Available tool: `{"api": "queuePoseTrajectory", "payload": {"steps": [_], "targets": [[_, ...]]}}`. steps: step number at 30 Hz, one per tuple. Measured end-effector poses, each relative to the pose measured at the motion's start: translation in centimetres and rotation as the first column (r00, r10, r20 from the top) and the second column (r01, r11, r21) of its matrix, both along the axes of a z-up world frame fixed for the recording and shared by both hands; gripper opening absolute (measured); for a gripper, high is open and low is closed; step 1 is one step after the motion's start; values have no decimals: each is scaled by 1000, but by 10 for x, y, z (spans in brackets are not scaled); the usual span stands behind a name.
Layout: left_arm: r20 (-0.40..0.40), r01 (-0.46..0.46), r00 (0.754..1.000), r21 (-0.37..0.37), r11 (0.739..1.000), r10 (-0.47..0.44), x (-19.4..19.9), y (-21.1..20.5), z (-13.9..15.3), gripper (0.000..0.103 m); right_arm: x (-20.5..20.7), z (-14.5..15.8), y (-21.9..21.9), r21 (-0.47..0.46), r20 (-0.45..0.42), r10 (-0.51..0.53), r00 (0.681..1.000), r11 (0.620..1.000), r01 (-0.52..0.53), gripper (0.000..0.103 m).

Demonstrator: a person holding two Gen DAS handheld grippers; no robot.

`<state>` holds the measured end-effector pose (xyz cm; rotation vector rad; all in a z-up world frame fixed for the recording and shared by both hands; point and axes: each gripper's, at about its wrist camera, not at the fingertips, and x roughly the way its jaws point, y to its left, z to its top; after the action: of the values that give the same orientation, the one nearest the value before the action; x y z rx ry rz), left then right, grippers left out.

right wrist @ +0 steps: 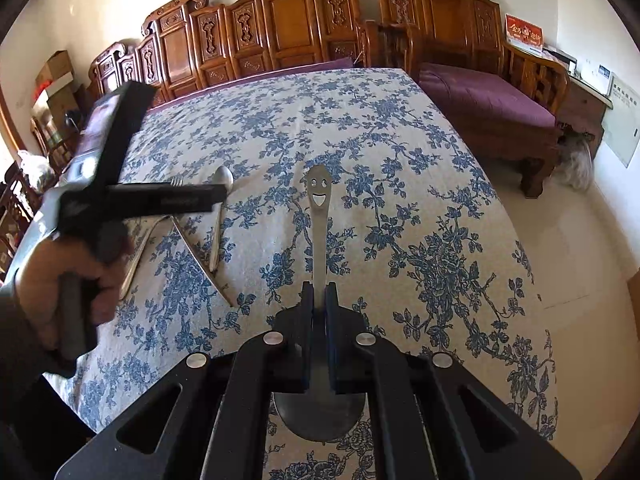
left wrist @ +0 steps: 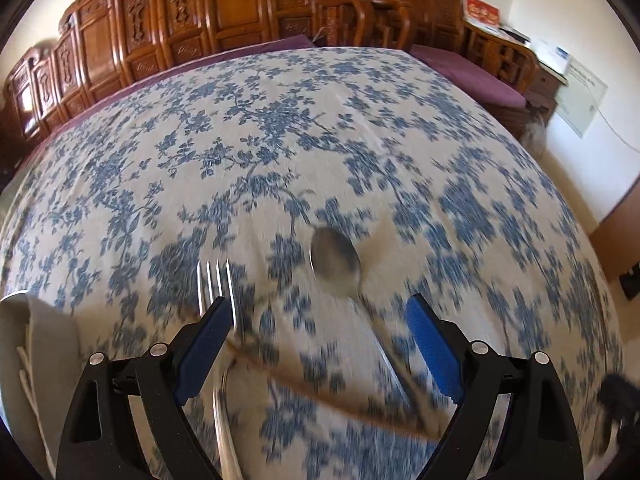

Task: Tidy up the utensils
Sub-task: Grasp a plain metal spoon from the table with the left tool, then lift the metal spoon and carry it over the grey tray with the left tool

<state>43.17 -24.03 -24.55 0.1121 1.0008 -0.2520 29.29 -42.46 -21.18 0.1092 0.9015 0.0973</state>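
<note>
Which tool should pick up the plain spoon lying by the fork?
Left. The left tool is open, hovering over the plain spoon and fork. The right tool is shut on the smiley-handled spoon, away from that cluster.

No wording is legible: the gold characters on the red card (right wrist: pixel 524 35) atop the carved wooden cabinet (right wrist: pixel 584 108) stay unreadable.

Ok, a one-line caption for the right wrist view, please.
Right gripper clamps a smiley-handled spoon above the floral tablecloth, while the left gripper hovers open over a fork and spoon.
</note>
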Motion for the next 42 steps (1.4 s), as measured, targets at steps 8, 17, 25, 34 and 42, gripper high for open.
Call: {"api": "queuePoseTrajectory", "payload": {"steps": [8, 17, 25, 34, 42], "targets": [[20, -28, 999, 46, 999, 27, 23, -11, -2, 71, 1, 6, -2, 27, 7, -3, 1000, 1000, 3, 7], [12, 12, 1000, 67, 998, -13, 21, -22, -5, 57, 1, 6, 0, 26, 3, 1, 1000, 1000, -1, 7], [-18, 16, 1000, 71, 997, -15, 24, -25, -9, 36, 1, 3, -1, 25, -3, -1, 1000, 1000, 1, 7], [23, 37, 999, 42, 998, -38, 10, -19, 13, 28, -1, 8, -2, 16, 7, -3, 1000, 1000, 3, 7], [150, 55, 987, 4, 998, -55, -14, -4, 67, 27, -5, 20, 3, 1, 34, 3, 999, 1000, -3, 7]]}}
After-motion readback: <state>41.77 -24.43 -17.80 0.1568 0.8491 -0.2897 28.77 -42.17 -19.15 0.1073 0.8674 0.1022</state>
